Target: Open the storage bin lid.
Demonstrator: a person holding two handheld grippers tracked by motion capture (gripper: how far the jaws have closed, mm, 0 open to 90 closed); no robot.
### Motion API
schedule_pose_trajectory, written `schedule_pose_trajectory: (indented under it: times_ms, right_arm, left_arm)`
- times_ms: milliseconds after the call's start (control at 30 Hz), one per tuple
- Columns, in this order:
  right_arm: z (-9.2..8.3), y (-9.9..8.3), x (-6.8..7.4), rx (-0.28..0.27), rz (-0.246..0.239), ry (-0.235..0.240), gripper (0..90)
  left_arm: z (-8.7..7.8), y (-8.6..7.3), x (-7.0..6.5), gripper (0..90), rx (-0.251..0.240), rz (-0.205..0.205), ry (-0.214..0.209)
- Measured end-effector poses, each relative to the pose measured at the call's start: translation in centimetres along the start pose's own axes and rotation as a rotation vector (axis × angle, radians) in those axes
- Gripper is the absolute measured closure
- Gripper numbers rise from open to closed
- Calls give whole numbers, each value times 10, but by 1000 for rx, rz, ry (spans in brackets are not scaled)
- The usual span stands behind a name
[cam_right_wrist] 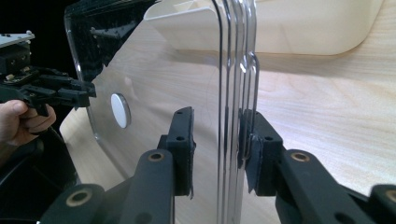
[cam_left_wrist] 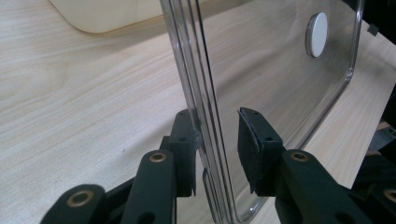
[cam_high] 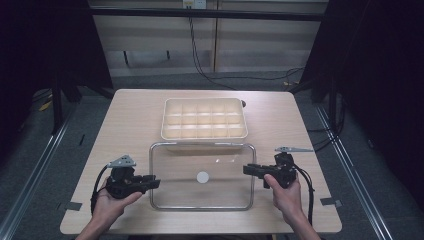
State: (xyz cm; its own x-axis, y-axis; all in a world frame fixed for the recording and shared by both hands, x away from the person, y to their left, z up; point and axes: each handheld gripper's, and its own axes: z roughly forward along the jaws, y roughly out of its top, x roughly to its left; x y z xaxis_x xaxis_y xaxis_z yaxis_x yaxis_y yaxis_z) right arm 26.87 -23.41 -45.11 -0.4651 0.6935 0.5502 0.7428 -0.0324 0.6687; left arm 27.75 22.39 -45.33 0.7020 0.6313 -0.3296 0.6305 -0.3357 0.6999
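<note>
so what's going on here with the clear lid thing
A person holds a gripper in each hand at the two short ends of a clear lid lying flat on the table, just in front of a cream divided box. The left gripper and right gripper each have the lid's rim between their jaws, but with a gap on one side, so neither is clamping it. The box is uncovered.

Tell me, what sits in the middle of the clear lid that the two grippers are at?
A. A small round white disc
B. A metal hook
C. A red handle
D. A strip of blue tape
A. The high view shows a small round white disc at the centre of the clear lid, between the left gripper and the right gripper; the left gripper view shows the same disc through the clear plastic.
</note>
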Motion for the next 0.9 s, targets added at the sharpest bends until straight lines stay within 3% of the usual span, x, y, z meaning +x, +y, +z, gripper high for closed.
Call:
schedule_pose_trajectory:
  times_ms: [367, 700, 800, 900]
  right_arm:
    - [12, -3, -3, 16, -39, -48, 633]
    - [25, -3, -13, 68, -39, -82, 576]
    - [29, -5, -17, 76, -30, -86, 566]
    - [33, -7, -20, 84, -20, -94, 547]
  left_arm:
    - [8, -4, 7, 631, 17, -10, 8]
    - [18, -2, 16, 610, 52, -33, 7]
    - [21, -2, 18, 606, 76, -30, 24]
    - [24, -2, 21, 602, 89, -55, 8]
